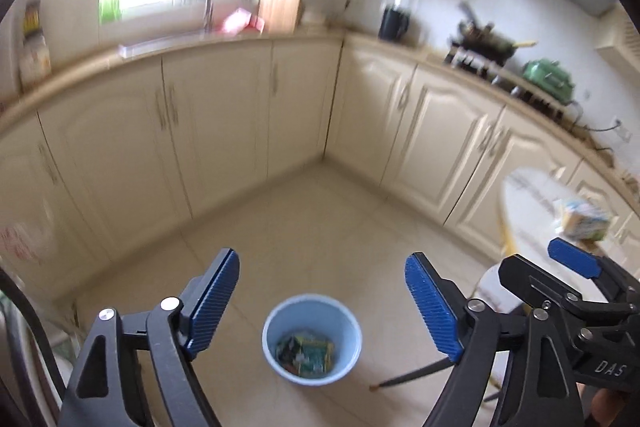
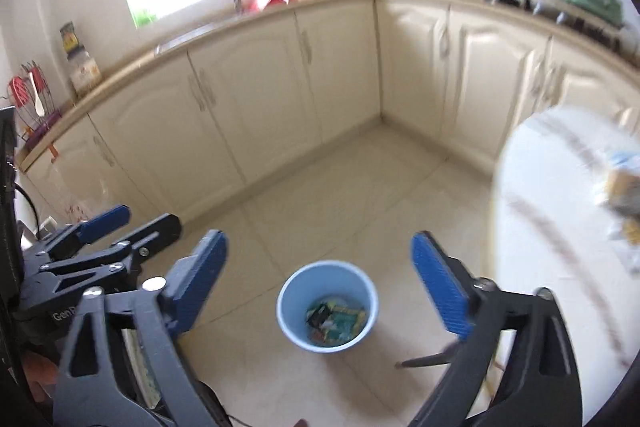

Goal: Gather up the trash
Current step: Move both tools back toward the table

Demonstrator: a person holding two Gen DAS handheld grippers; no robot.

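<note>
A light-blue bin [image 1: 280, 319] stands on the tiled floor, with green and dark wrappers [image 1: 306, 351] lying in its bottom. My left gripper [image 1: 322, 267] hovers high above it, open, nothing between its blue pads. The right wrist view shows the same bin [image 2: 294, 291] and wrappers [image 2: 336, 321] below my right gripper [image 2: 320, 247], which is also open and empty. The two grippers are side by side: one of the right gripper's fingers [image 1: 574, 261] shows at the right edge, one of the left gripper's fingers [image 2: 106, 219] at the left. A blurred crumpled package [image 1: 584, 219] lies on the white table.
A round white table [image 1: 528, 203] [image 2: 540, 227] stands to the right, one dark leg [image 1: 416, 375] splayed near the bin. Cream kitchen cabinets [image 1: 224, 131] wrap the floor on the far and right sides. The counter carries a knife block, a dark mug and a stove with a pan.
</note>
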